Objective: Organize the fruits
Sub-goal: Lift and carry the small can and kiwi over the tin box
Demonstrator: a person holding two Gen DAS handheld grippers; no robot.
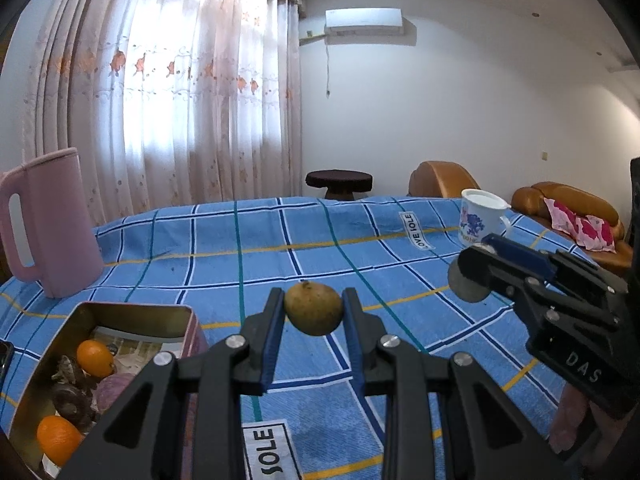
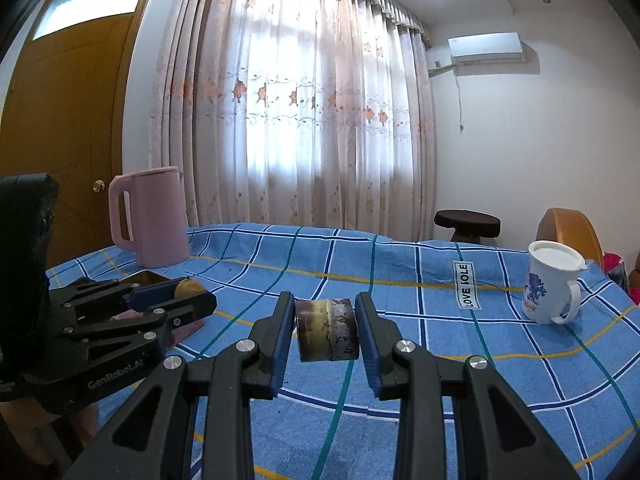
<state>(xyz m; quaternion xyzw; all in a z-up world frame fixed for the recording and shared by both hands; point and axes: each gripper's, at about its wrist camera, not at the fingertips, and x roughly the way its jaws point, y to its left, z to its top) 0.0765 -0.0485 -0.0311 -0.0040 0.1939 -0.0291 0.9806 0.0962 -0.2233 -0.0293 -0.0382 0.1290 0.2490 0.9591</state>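
This is a room in a home. Long flowery curtains [image 2: 304,112] hang over a bright window, an air conditioner [image 2: 486,46] sits high on the wall, and brown sofas [image 1: 560,200] and a wooden door [image 2: 68,128] stand nearby.

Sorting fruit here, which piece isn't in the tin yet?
The brownish-yellow fruit clamped in the left gripper, above the cloth; both oranges already lie in the tin.

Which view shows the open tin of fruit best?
The left wrist view: the tin lies open at lower left, with oranges inside. The right wrist view shows only a sliver of its rim behind the left tongs.
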